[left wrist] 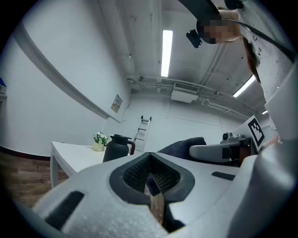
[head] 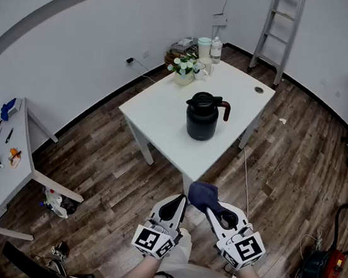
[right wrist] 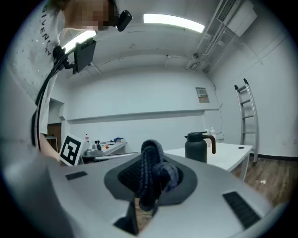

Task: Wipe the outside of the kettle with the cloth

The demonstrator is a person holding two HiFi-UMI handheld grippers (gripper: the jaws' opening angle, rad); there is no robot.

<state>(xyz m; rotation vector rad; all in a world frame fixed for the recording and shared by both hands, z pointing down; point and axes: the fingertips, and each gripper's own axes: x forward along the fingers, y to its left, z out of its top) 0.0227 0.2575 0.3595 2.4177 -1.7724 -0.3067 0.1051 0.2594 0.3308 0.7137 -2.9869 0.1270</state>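
In the head view the black kettle [head: 202, 115] stands upright on the white table [head: 162, 109], with both tongs well short of the kettle, past the table's near corner. In the left gripper view the left gripper [left wrist: 150, 180] is closed on nothing. In the right gripper view the right gripper [right wrist: 148, 186] is clamped on the dark blue cloth [right wrist: 151, 160], well apart from the kettle.

White rectangular bench [head: 162, 111] on dark wood-plank floor [head: 105, 158]. Black kettle with red-brown handle [head: 202, 116] stands upright mid-top. Far corner: potted white flowers [head: 184, 68], pale cylindrical container [head: 203, 46], clear bottle [head: 216, 48].
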